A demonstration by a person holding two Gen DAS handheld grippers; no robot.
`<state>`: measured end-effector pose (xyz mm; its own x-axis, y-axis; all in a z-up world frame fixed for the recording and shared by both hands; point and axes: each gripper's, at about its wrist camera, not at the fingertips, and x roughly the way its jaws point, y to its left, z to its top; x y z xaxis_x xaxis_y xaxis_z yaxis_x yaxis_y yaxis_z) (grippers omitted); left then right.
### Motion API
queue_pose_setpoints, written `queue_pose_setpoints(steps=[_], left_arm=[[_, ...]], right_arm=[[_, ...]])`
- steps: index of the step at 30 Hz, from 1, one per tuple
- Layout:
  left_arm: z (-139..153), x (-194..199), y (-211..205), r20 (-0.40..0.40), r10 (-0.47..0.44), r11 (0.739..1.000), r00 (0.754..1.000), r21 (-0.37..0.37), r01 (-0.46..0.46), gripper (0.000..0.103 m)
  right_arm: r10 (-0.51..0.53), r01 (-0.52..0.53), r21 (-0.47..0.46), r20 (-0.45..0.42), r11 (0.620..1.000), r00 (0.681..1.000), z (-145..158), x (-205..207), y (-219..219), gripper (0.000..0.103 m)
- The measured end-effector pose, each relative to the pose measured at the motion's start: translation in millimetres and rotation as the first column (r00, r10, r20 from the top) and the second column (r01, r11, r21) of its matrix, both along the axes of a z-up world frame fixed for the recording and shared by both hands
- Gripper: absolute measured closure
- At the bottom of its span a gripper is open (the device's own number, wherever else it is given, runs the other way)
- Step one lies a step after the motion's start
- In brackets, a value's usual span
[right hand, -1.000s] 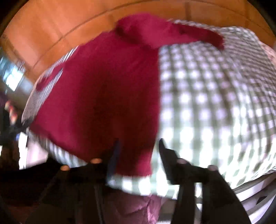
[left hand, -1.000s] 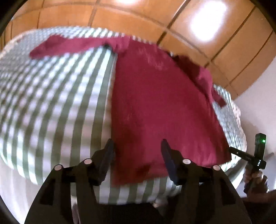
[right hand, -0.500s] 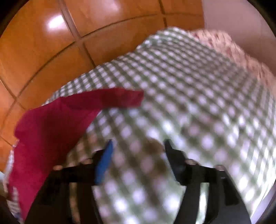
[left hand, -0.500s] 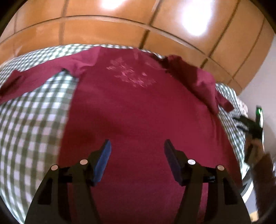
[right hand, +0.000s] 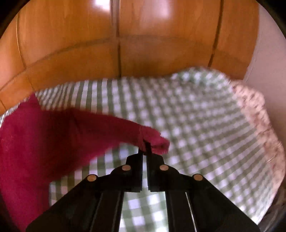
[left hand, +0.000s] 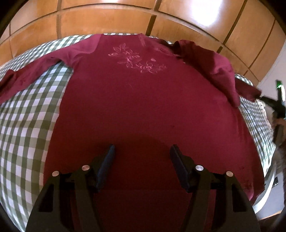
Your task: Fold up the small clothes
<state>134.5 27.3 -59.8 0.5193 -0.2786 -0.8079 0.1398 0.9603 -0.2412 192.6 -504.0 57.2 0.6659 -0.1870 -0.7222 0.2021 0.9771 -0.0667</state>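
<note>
Pinching what seems the shirt (right hand: 35, 142) cuff, right gripper (right hand: 145, 142) clamped.

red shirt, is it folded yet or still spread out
Mostly spread: the red shirt lies flat, print up, on the checked bedcover. Only one sleeve is lifted, its cuff pinched in the right gripper.

Lighting: warm, bright; glare on wooden panels (left hand: 211, 16). Right wrist view motion-blurred; fisheye bending, dark vignette at edges.
</note>
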Motion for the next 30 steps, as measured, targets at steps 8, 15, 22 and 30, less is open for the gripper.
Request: queue_pose_setpoints(steps=[8, 15, 22, 30], left_arm=[[-2.3, 2.2, -4.2, 0.002, 0.005, 1.000, 1.000, 0.020, -0.005, 0.034], [-2.4, 3.6, -2.9, -0.006, 0.010, 1.000, 1.000, 0.018, -0.010, 0.034], [9.9, 1.9, 33.7, -0.059, 0.093, 0.985, 0.994, -0.142, -0.100, 0.033], [17.1, -21.8, 164.5, -0.090, 0.479, 0.864, 0.873, -0.126, -0.487, 0.033]], right_arm=[[-0.287, 0.288, -0.269, 0.043, 0.919, 0.957, 19.1, 44.3, -78.2, 0.101], [-0.453, 0.429, -0.313, -0.003, 0.847, 0.892, -21.2, 64.3, -115.8, 0.099], [-0.330, 0.325, -0.160, -0.002, 0.932, 0.944, -20.8, 31.3, -63.0, 0.020], [0.136, -0.132, 0.087, -0.050, 0.987, 0.989, -31.2, -32.6, 106.2, 0.013]])
